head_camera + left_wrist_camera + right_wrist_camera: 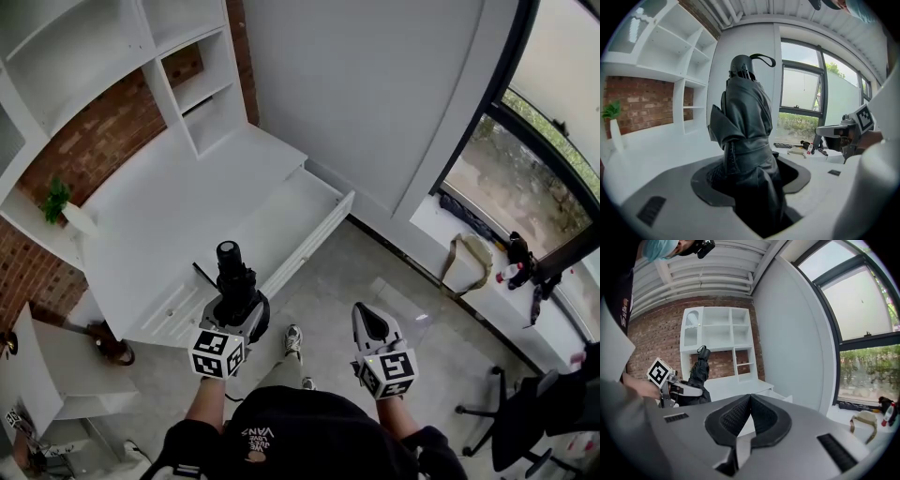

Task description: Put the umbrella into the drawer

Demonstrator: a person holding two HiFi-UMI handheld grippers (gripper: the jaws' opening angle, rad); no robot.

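the left gripper point(239, 305) is clamping the folded black umbrella point(232, 272) upright, its jaws standing wide around the cloth; the right gripper point(368, 323) is carrying nothing, its jaws pressing together; the open drawer point(317, 239) is jutting from the white desk point(169, 216), stretching toward one o'clock of the umbrella; bare floor point(394, 281) is lying open beyond its front edge at three o'clock.

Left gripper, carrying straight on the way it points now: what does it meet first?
Most likely the open drawer of the white desk: the left gripper, its tongs shut on the umbrella, aims slightly down at it. Depth is unclear; the desk itself could come first.
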